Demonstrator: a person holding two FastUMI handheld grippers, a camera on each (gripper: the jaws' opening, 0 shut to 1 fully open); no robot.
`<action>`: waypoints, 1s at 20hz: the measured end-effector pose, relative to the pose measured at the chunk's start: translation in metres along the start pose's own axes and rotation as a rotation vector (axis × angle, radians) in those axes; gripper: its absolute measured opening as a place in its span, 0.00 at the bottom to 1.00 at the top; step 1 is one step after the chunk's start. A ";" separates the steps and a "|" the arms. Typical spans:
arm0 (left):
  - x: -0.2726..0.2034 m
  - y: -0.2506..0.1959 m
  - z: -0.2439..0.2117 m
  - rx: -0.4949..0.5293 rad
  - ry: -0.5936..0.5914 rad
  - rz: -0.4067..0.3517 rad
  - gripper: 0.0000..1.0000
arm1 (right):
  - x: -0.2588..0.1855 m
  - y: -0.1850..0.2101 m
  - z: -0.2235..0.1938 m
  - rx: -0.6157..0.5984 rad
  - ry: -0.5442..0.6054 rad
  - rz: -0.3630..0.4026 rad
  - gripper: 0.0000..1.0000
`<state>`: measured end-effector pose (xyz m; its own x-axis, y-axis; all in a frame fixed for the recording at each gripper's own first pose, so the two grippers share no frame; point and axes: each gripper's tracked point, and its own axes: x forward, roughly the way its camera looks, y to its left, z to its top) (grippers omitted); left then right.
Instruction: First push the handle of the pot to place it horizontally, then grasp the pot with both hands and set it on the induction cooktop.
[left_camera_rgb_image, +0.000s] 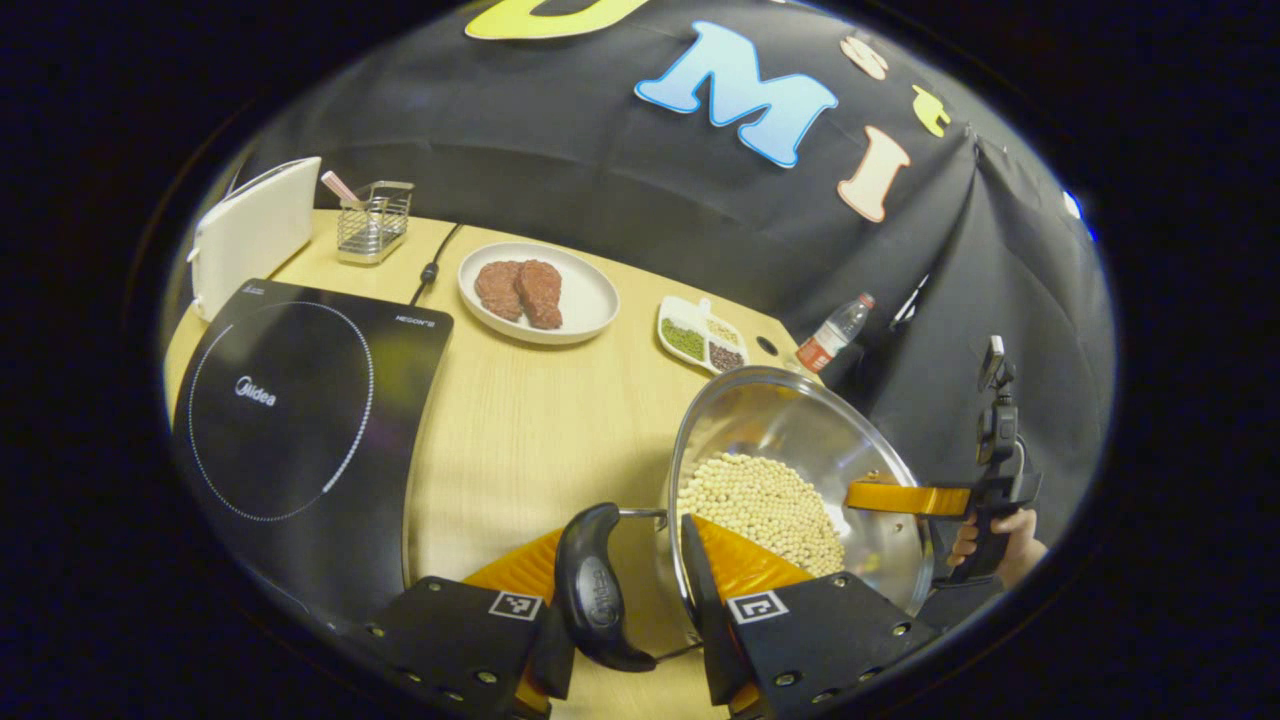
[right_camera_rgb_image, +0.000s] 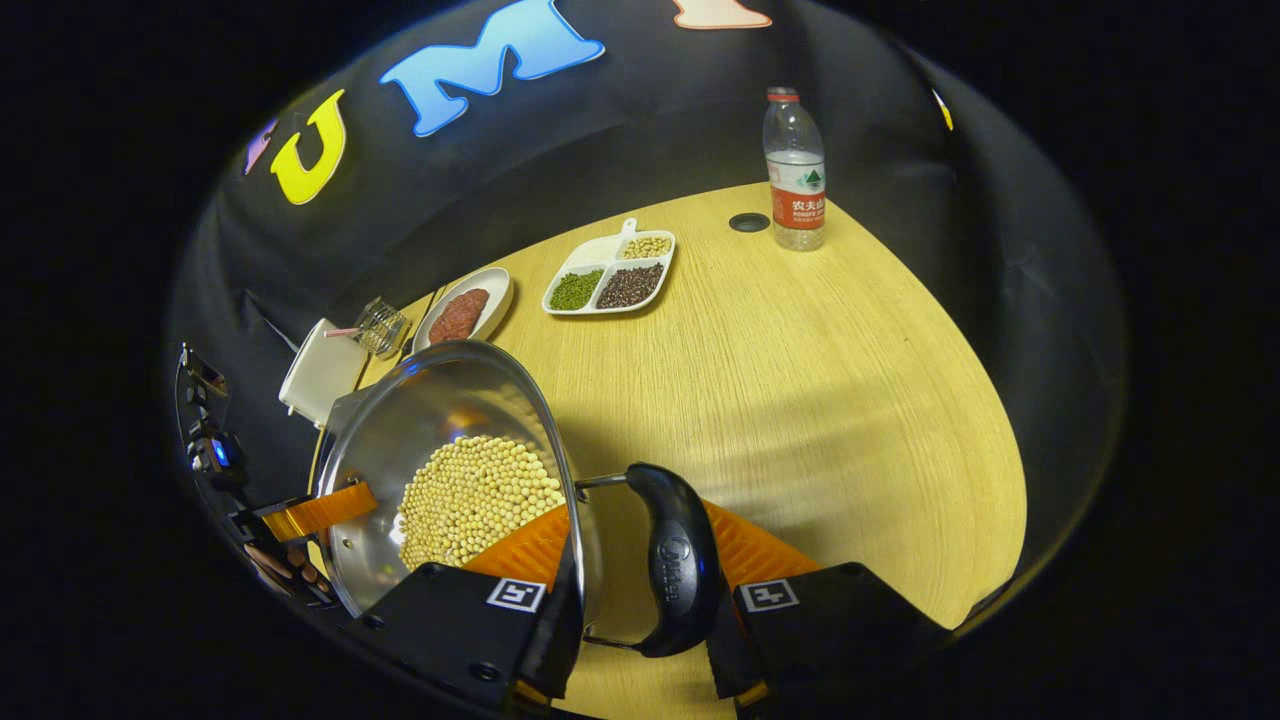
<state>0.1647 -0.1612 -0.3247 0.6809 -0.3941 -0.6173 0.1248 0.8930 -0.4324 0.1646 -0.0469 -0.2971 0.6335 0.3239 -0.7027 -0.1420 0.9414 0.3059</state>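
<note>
Both grippers at the pot's two side handles

The pot (left_camera_rgb_image: 790, 470) of beans sits right of the induction cooktop (left_camera_rgb_image: 300, 420) on the surface (left_camera_rgb_image: 540, 420). Left gripper (left_camera_rgb_image: 625, 590) and right gripper (right_camera_rgb_image: 640, 590) each straddle a black handle and the rim, apparently pinching them.

Dim booth, warm overhead light, soft shadows on table (right_camera_rgb_image: 800, 400), fisheye-warped edges.
</note>
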 end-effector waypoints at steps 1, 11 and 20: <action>-0.011 -0.003 0.000 0.004 -0.004 -0.002 0.52 | -0.010 0.003 -0.002 -0.004 -0.001 -0.003 0.56; -0.109 -0.002 0.018 0.030 -0.029 -0.014 0.55 | -0.082 0.061 -0.020 0.000 -0.047 -0.004 0.55; -0.171 0.077 0.037 0.000 -0.046 0.007 0.52 | -0.078 0.157 -0.026 -0.043 -0.062 0.018 0.56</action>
<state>0.0844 -0.0173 -0.2278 0.7144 -0.3770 -0.5894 0.1197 0.8959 -0.4279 0.0732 0.0777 -0.2116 0.6763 0.3356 -0.6557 -0.1856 0.9391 0.2892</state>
